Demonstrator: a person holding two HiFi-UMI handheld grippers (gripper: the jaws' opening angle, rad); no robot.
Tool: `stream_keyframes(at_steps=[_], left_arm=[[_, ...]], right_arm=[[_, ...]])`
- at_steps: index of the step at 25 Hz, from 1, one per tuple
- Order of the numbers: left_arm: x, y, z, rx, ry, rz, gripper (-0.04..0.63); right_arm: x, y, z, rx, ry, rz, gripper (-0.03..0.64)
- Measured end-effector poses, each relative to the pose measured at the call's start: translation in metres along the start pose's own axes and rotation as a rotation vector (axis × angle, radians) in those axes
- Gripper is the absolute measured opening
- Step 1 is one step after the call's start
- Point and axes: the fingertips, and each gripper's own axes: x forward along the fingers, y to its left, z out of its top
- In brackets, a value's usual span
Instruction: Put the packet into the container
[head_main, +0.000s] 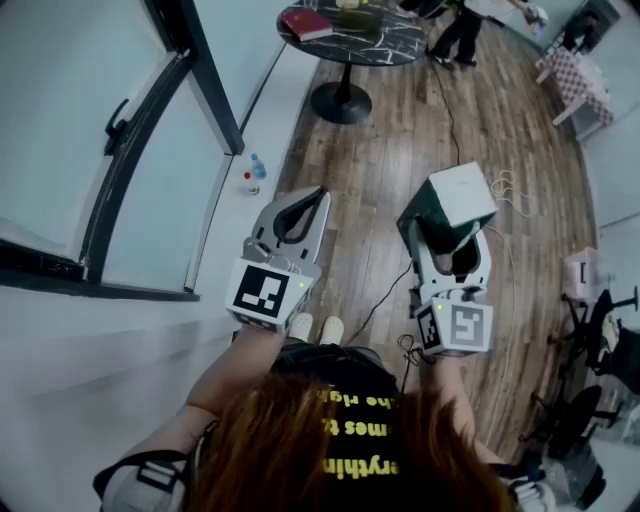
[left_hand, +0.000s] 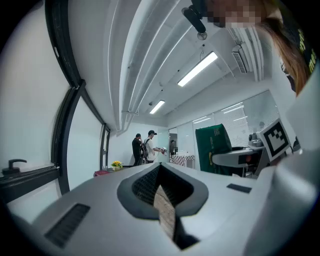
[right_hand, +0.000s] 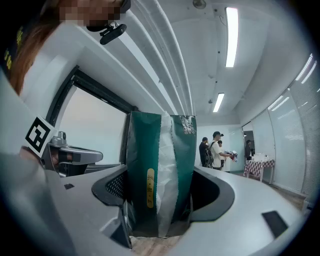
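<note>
Above wood-plank floor (head_main: 400, 150) — right gripper (head_main: 452, 240) fingers clamp crinkly green-white packet (head_main: 462, 197); left gripper (head_main: 312, 205) fingers together, empty.

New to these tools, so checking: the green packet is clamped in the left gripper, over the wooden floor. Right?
Not quite: the packet is clamped in the right gripper, as the right gripper view shows. The left gripper is shut and empty. The packet is indeed over the wooden floor.

No text can be read.
</note>
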Motion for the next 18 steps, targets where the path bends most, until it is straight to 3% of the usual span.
stream_keyframes(at_steps=[18], left_arm=[[0.051,-0.01,-0.004,0.005,-0.012,0.051,0.002]], right_arm=[[0.027,-0.049,0.0,-0.004,-0.042,0.03,0.357]])
